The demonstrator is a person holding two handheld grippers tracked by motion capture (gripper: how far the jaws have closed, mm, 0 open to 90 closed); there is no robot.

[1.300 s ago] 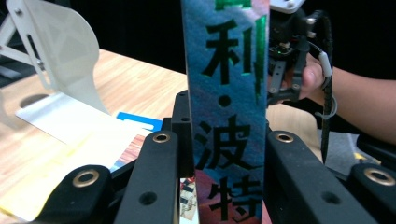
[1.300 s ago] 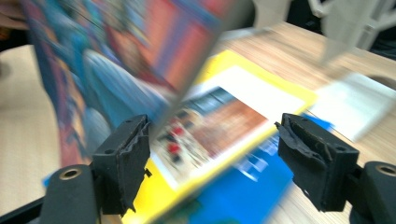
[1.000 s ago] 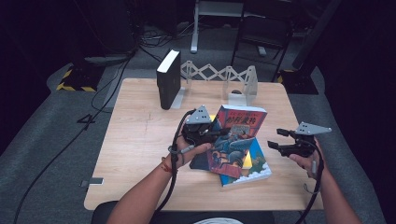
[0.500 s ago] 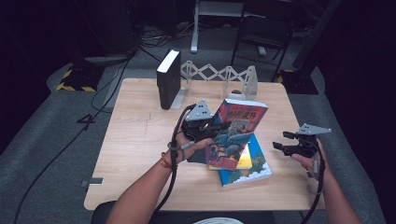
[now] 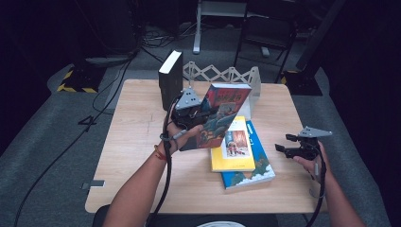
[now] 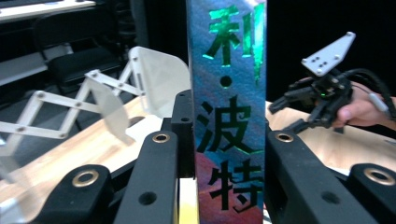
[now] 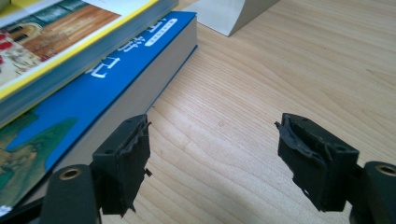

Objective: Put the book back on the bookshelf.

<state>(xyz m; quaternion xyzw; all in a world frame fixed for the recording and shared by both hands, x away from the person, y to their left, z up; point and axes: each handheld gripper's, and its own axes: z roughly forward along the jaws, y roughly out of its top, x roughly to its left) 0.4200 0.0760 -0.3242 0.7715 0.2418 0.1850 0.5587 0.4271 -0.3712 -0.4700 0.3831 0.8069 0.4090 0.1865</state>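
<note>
My left gripper (image 5: 191,116) is shut on the spine of a colourful book (image 5: 222,113). The book is held tilted upright above the table, left of a two-book stack. In the left gripper view the jaws clamp the spine (image 6: 229,116), which bears green and black characters. A yellow book (image 5: 234,146) lies on a blue book (image 5: 255,168). My right gripper (image 5: 286,144) hovers open just right of the stack with nothing between its pads. The right gripper view shows it (image 7: 215,149) low over bare wood beside the blue book (image 7: 93,88) and the yellow book (image 7: 56,42).
A black book (image 5: 171,78) stands upright at the back of the wooden table (image 5: 137,137), next to a white folding book rack (image 5: 222,75). The rack (image 6: 93,93) lies just beyond the held book. The right gripper (image 6: 299,112) shows farther off in the left gripper view.
My left gripper has lifted the colourful book off the stack and swung it more upright toward the rack, uncovering the yellow book. The right gripper has sunk slightly.
</note>
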